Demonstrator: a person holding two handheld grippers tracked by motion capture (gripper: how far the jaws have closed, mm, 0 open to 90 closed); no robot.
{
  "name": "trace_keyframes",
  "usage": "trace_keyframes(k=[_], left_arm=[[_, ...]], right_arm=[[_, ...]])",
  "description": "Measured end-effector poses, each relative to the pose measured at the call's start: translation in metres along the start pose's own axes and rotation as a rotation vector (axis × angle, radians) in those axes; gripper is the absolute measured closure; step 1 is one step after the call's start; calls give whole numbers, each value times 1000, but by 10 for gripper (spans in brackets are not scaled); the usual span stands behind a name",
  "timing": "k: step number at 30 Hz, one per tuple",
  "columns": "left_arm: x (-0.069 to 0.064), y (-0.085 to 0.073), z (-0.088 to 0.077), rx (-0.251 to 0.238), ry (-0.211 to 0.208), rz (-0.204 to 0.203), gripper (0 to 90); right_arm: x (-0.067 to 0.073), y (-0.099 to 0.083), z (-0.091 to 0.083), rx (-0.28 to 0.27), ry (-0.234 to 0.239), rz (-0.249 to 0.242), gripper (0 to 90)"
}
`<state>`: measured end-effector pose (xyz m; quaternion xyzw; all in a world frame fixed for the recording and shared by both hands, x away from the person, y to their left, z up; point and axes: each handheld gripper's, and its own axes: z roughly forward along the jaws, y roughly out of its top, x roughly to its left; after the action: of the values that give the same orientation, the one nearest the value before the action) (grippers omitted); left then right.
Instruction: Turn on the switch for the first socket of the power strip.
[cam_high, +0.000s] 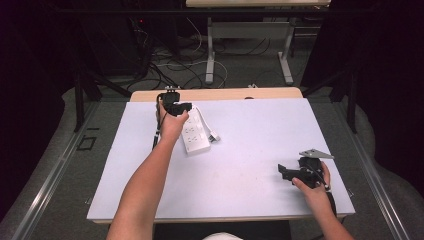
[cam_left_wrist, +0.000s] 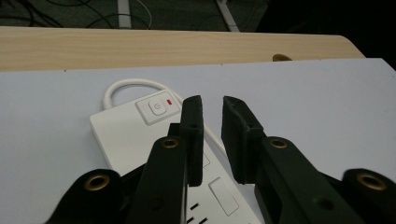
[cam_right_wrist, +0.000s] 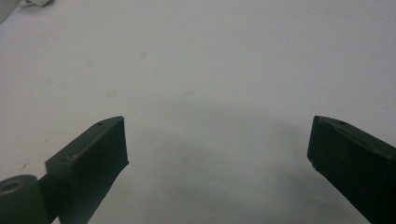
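A white power strip (cam_high: 195, 132) lies on the white tabletop at the back left, its cord ending in a plug (cam_high: 214, 135). My left gripper (cam_high: 187, 106) hovers at the strip's far end, held in a hand. In the left gripper view the strip (cam_left_wrist: 126, 135) shows its switch (cam_left_wrist: 158, 108) with a red light, and a loop of white cord (cam_left_wrist: 130, 84) curls behind it. The left gripper (cam_left_wrist: 212, 112) has only a narrow gap between its jaws, nothing pressed between them; the cord runs underneath. My right gripper (cam_high: 284, 172) rests near the front right, and in its own view (cam_right_wrist: 217, 140) it stands wide open over bare table.
The white sheet (cam_high: 250, 150) covers most of the table, with a wooden strip (cam_high: 215, 94) bare along the far edge. Beyond it, another table's legs (cam_high: 210, 55) and loose cables (cam_high: 170, 70) lie on the floor.
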<state>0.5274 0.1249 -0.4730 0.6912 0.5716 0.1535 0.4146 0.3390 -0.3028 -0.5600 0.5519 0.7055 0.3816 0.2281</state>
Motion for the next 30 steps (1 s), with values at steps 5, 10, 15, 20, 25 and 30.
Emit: trace_keyframes(k=[5, 10, 15, 20, 25, 30], left_arm=[[5, -1, 7, 15, 11, -19, 823], [8, -3, 14, 32, 15, -41, 859], [10, -5, 20, 43, 23, -47, 900], [11, -7, 26, 63, 23, -61, 900], [10, -10, 34, 75, 23, -62, 900], [10, -13, 41, 100, 15, -64, 900]], right_arm=[[-1, -1, 1, 7, 2, 6, 43], [-2, -1, 1, 9, 5, 9, 43], [-2, -2, 1, 12, 4, 9, 44], [-2, -2, 2, 11, 3, 12, 43], [-2, -2, 1, 12, 2, 20, 43], [-3, -3, 0, 8, -2, 32, 44]])
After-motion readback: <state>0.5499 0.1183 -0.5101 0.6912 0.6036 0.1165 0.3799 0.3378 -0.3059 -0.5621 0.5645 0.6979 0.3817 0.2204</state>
